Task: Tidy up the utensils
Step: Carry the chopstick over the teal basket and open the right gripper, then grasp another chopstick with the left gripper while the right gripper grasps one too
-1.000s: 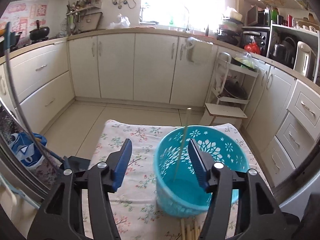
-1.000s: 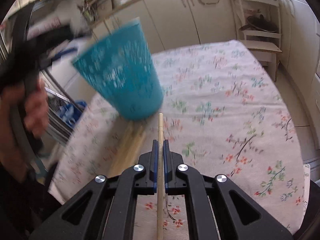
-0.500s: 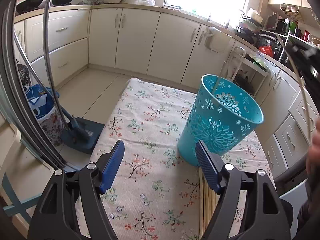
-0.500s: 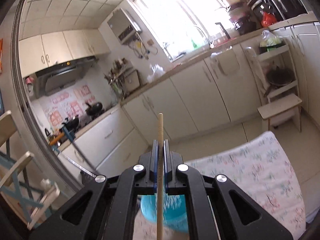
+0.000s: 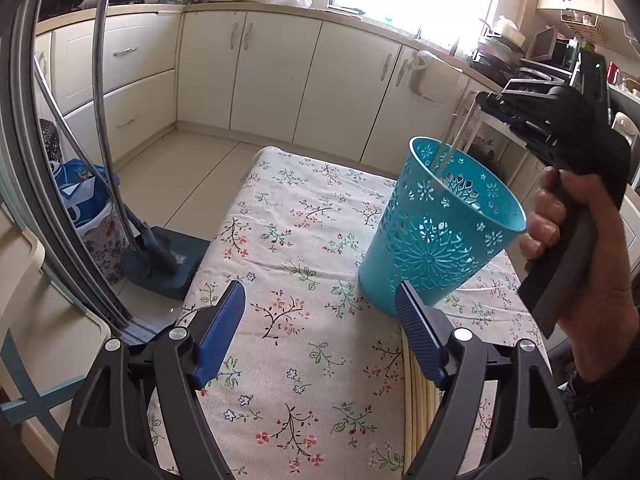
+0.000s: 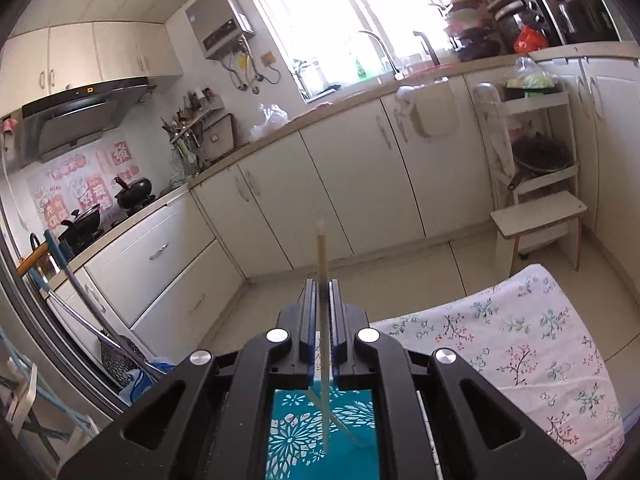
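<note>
A teal perforated basket (image 5: 442,228) stands on the floral tablecloth (image 5: 300,248), tilted in the fisheye view. My right gripper (image 6: 320,292) is above it, its jaws slightly apart with a thin gap around a chopstick (image 6: 321,252) that blurs and hangs down into the basket (image 6: 324,432). In the left wrist view the right gripper (image 5: 486,102) hovers over the rim, with two chopsticks (image 5: 454,144) slanting into the basket. My left gripper (image 5: 320,320) is open and empty above the cloth. A row of chopsticks (image 5: 420,400) lies on the cloth beside its right finger.
Kitchen cabinets (image 5: 276,80) run behind the table. A blue bag (image 5: 80,184) and a mop base (image 5: 168,264) sit on the floor at left. A white step shelf (image 6: 536,208) stands at right.
My right gripper has come over the basket, and its jaws have loosened so the chopstick slides down into it. My left gripper stays open and has shifted slightly.
</note>
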